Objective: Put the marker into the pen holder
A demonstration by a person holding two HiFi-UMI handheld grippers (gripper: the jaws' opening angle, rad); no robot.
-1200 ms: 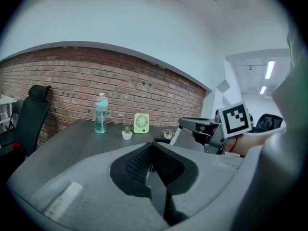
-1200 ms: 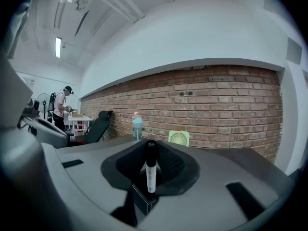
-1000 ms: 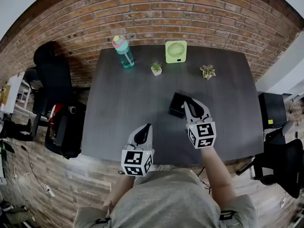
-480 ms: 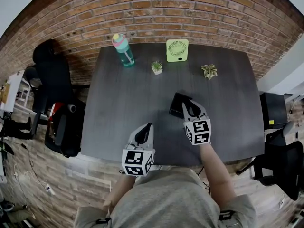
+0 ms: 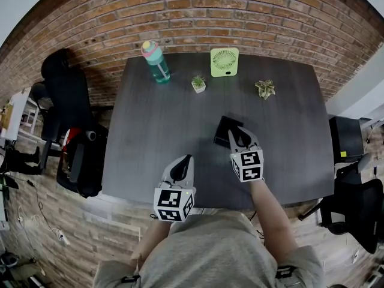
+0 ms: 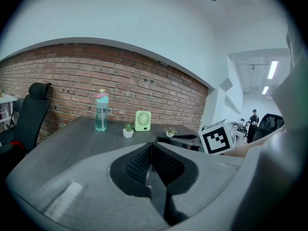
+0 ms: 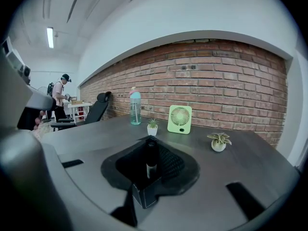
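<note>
My right gripper (image 5: 236, 131) hangs over the near edge of the black pen holder (image 5: 222, 129) at the table's centre right. In the right gripper view its jaws (image 7: 151, 141) are shut on a black marker (image 7: 151, 159) with a pale band. The marker stands upright, its lower end at the holder's (image 7: 143, 195) open top. How deep the tip sits is hidden. My left gripper (image 5: 186, 159) rests near the table's front edge, left of the holder. Its jaws (image 6: 152, 146) are pressed together with nothing between them.
Along the far side of the dark table (image 5: 156, 131) stand a teal water bottle (image 5: 155, 63), a small potted plant (image 5: 197, 84), a green fan (image 5: 224, 62) and a second plant (image 5: 264, 89). Black office chairs stand at the left (image 5: 65, 98) and right (image 5: 354, 212).
My right gripper has shifted slightly left and forward with the marker, closer over the pen holder. The left gripper has stayed put.
</note>
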